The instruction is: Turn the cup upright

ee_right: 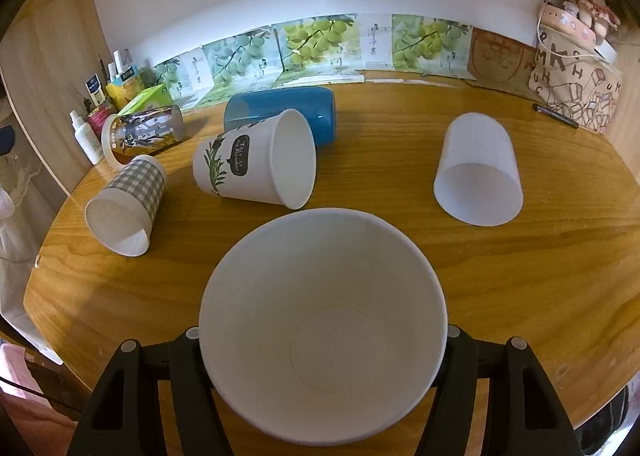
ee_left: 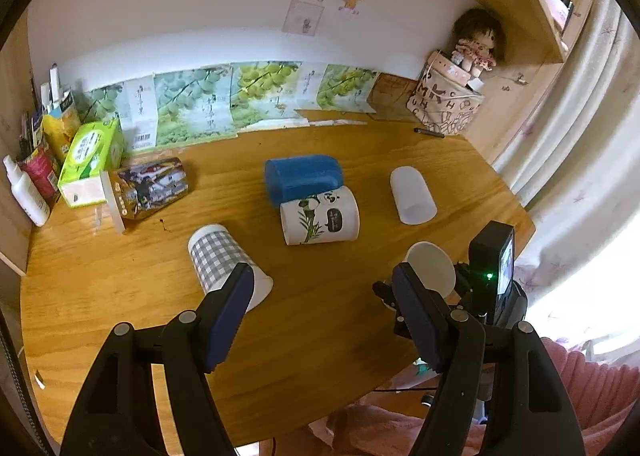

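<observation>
My right gripper (ee_right: 322, 340) is shut on a white paper cup (ee_right: 320, 320), whose open mouth faces the camera and hides both fingers. The same cup (ee_left: 434, 266) and right gripper show at the right of the left wrist view, above the table's near edge. My left gripper (ee_left: 322, 320) is open and empty above the wooden table (ee_left: 320, 304). Several cups lie on their sides: a grey checked one (ee_left: 222, 262) (ee_right: 128, 199), a panda-print one (ee_left: 320, 217) (ee_right: 256, 159), a blue one (ee_left: 304, 175) (ee_right: 280, 111), a plain white one (ee_left: 412, 195) (ee_right: 478, 169).
A printed can (ee_left: 150, 185) (ee_right: 144, 131) lies on its side at the left by a green tissue box (ee_left: 90, 159) and bottles (ee_left: 28, 191). A patterned bag (ee_left: 444, 103) with a doll (ee_left: 478, 39) stands back right, a pen (ee_left: 430, 132) before it.
</observation>
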Tool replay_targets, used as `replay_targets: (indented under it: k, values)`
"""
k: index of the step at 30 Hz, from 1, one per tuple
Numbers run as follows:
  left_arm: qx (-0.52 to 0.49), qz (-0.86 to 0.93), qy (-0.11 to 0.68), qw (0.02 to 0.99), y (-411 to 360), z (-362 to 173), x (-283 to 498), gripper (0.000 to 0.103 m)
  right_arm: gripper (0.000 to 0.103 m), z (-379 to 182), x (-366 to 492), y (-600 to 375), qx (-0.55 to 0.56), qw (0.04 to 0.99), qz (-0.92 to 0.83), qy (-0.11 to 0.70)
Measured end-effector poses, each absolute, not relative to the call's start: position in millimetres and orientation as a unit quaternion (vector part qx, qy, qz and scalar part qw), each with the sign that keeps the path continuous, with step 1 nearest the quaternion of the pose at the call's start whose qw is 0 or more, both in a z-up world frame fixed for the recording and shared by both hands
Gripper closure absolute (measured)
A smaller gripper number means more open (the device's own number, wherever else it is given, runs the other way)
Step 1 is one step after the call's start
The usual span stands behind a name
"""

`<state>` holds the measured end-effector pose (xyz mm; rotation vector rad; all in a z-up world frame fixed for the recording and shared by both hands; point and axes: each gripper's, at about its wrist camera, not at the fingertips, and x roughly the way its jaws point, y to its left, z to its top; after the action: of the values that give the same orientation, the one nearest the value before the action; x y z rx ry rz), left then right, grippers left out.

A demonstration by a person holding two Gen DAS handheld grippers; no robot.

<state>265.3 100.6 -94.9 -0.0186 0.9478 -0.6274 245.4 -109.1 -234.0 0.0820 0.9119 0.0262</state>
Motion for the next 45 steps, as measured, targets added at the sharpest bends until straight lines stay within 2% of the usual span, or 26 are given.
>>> replay_targets:
  k: [4, 17, 27, 32, 36, 39, 43, 44, 45]
  values:
    - [-0.017, -0.283, 0.459, 0.842, 99, -97, 262, 0.028, 0.023, -236, 246, -106, 0.036, 0.893, 0.021, 0.448]
    - [-0.036, -0.162, 0.483, 0.860, 80, -116, 213, 0.022, 0.022, -241, 218, -118, 0.026, 0.879, 0.074, 0.471]
    - [-0.065, -0.121, 0.524, 0.841, 43, -133, 139, 0.022, 0.022, -235, 146, -150, 0.032, 0.850, 0.109, 0.514]
    - [-0.049, -0.114, 0.516, 0.847, 19, -122, 114, 0.022, 0.021, -204, 109, -169, 0.031, 0.845, 0.103, 0.524]
    - [-0.079, -0.119, 0.514, 0.846, 16, -105, 105, 0.022, 0.012, -159, 85, -182, 0.037, 0.863, 0.097, 0.494]
    - [-0.087, -0.108, 0.493, 0.859, 13, -84, 97, 0.022, 0.011, -131, 77, -193, 0.070, 0.867, 0.095, 0.484]
    - [-0.092, -0.098, 0.466, 0.875, 9, -54, 87, 0.015, 0.010, -95, 67, -203, 0.109, 0.875, 0.093, 0.462]
    - [-0.099, -0.098, 0.459, 0.877, 8, -48, 86, 0.015, 0.008, -86, 66, -204, 0.110, 0.876, 0.089, 0.461]
    - [-0.104, -0.101, 0.450, 0.881, 7, -41, 83, 0.015, 0.000, -81, 64, -204, 0.110, 0.877, 0.086, 0.460]
